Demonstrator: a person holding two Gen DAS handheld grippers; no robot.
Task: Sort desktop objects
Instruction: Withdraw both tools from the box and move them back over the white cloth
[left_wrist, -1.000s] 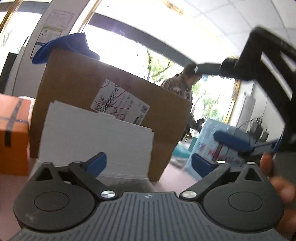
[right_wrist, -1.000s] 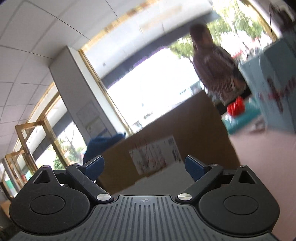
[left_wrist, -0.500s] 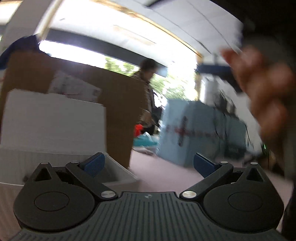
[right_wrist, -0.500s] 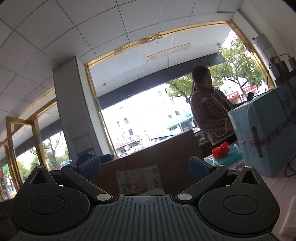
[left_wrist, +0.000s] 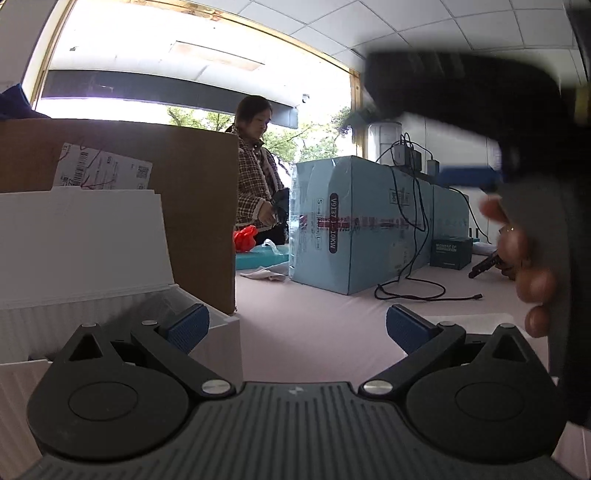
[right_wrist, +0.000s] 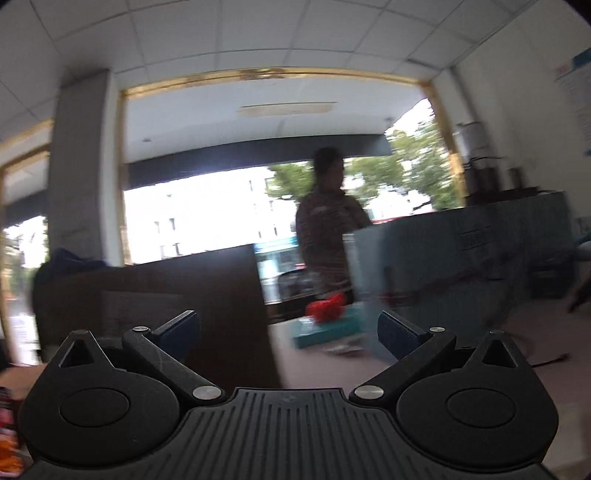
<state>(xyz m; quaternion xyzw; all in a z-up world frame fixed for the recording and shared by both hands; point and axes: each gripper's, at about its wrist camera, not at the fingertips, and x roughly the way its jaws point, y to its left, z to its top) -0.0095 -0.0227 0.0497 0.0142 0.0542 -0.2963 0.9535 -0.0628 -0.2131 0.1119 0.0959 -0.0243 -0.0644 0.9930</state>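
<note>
At far left in the left wrist view, a white ribbed bin (left_wrist: 110, 317) sits on the pale pink surface (left_wrist: 314, 325) with a white board standing in it, backed by a tall brown cardboard box (left_wrist: 199, 206) bearing a shipping label. The left gripper (left_wrist: 297, 328) hangs just above the surface with its blue pads spread wide and nothing between them. Farther right stand a light blue carton (left_wrist: 354, 229), a loose black cable (left_wrist: 410, 291) and a small dark box (left_wrist: 450, 253). At far right a hand (left_wrist: 528, 258) grips a blurred black tool. The right gripper (right_wrist: 290, 332) is likewise spread and empty; its view is blurred.
</note>
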